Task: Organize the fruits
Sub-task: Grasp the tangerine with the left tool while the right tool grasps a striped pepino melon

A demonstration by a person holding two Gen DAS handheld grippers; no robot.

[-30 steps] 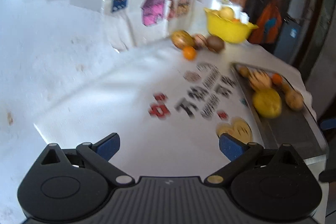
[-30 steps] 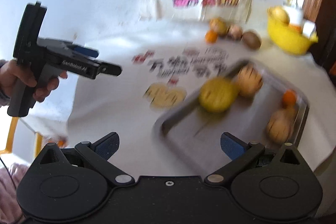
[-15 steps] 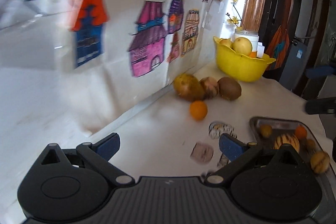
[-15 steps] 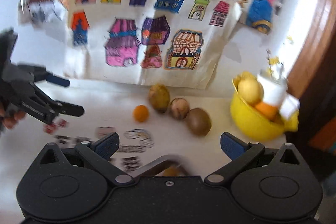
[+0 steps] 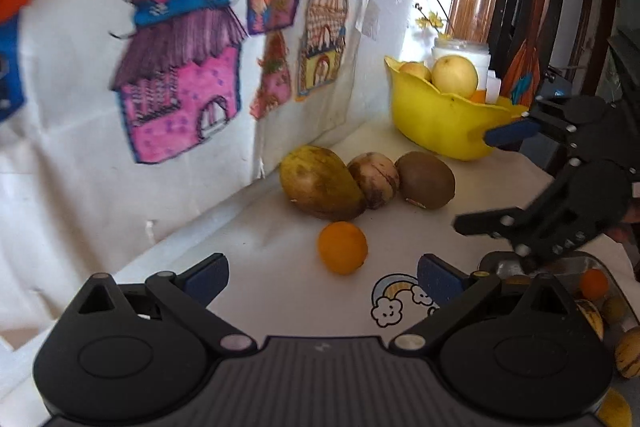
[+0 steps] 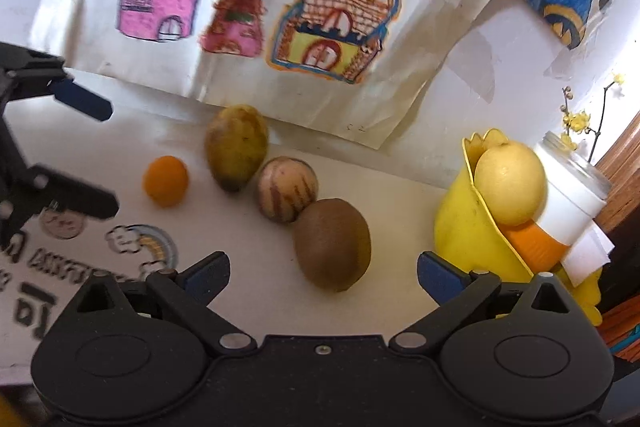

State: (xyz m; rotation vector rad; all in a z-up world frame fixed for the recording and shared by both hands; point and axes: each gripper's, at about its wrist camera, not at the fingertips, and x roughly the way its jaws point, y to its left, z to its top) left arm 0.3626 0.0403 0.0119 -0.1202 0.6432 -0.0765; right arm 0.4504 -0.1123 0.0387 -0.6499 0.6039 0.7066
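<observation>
**Two open claws by the fruit row**

My left claw (image 5: 322, 275) was wide open and held nothing. My right claw (image 6: 323, 273) was wide open too, and it held nothing.

I used the little orange (image 5: 342, 247) as my marker. It sat alone on the white table (image 5: 256, 227), with bare cloth all around it. It was just in front of my left claw, in line with the gap between the blue fingertips (image 5: 208, 277).

Behind the orange, three fruits lay in a row near the wall. The big green-brown fruit (image 5: 320, 183) touched the striped round fruit (image 5: 374, 177). The brown kiwi (image 6: 332, 243) touched the striped one on the other side. The kiwi was right in front of my right claw, between its tips.

Past the kiwi, away from the orange, stood the yellow bowl (image 5: 436, 123) with a pale round fruit (image 5: 454, 75) on top. It was close to the table's back edge.

On the near side of the orange was the metal tray (image 5: 600, 263), with small fruits inside. A rainbow picture (image 5: 396, 297) lay between the orange and the tray.
</observation>
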